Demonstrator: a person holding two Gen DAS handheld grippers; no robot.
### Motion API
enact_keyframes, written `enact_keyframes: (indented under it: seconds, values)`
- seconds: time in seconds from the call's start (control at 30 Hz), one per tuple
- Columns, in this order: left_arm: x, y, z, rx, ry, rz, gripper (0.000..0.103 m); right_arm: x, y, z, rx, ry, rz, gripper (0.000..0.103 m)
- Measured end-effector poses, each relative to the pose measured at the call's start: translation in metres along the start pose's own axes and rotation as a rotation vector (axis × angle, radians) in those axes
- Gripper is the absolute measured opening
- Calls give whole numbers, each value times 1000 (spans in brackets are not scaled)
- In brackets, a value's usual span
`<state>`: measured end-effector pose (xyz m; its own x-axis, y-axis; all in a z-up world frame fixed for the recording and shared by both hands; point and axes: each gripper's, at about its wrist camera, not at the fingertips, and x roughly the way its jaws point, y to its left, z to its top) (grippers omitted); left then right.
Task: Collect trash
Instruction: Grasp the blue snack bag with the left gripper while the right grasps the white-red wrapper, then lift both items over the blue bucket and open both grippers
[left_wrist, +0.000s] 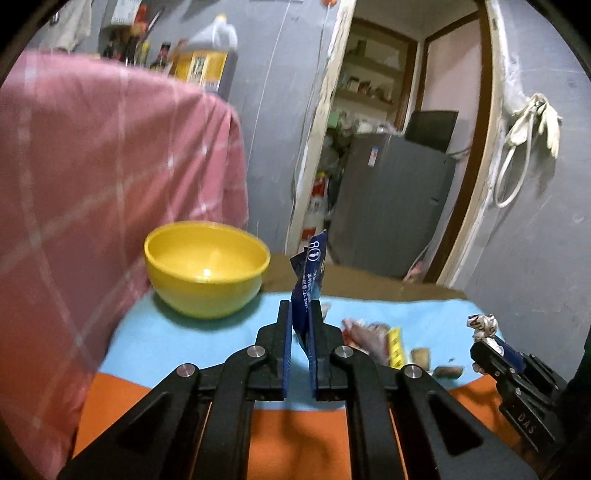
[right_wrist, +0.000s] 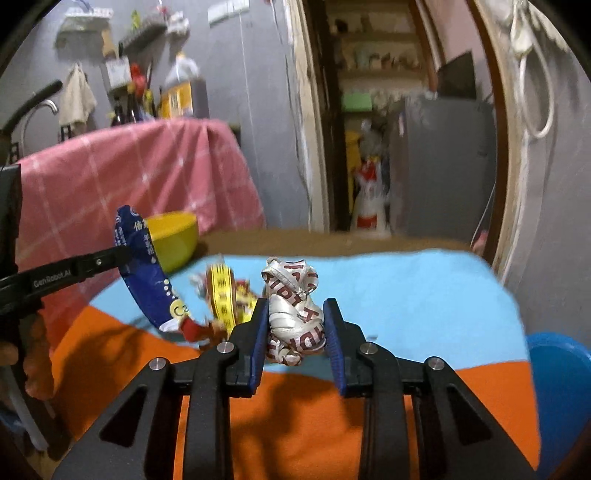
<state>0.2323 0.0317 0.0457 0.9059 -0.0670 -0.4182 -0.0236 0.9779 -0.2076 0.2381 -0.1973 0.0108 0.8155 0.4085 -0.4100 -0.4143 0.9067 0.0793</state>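
Blue-and-orange cloth (left_wrist: 192, 354) lower frame, left gripper (left_wrist: 300, 314) pinching blue wrapper (left_wrist: 308, 273), right gripper (right_wrist: 295, 317) clamping crumpled white wrapper (right_wrist: 295, 314), yellow bowl (left_wrist: 207, 269) centre-left.

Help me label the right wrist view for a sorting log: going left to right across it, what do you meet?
Left gripper pinching the blue wrapper → yellow bowl → yellow wrapper → crumpled white wrapper with red letters clamped in the right gripper → blue bin rim.

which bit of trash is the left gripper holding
The blue wrapper, pinched upright in the left gripper. The crumpled white wrapper with red letters sits in the right gripper; the yellow one lies on the cloth.
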Motion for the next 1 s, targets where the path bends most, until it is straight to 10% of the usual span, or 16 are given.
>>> enact_keyframes:
  seconds: [0.43, 1.0]
  values:
    - [-39, -81, 29, 59, -173, -159, 5, -64, -21, 15, 14, -303, -131, 27]
    - [9, -234, 0, 125, -15, -417, 5, -128, -138, -33, 253, -257, -426, 27]
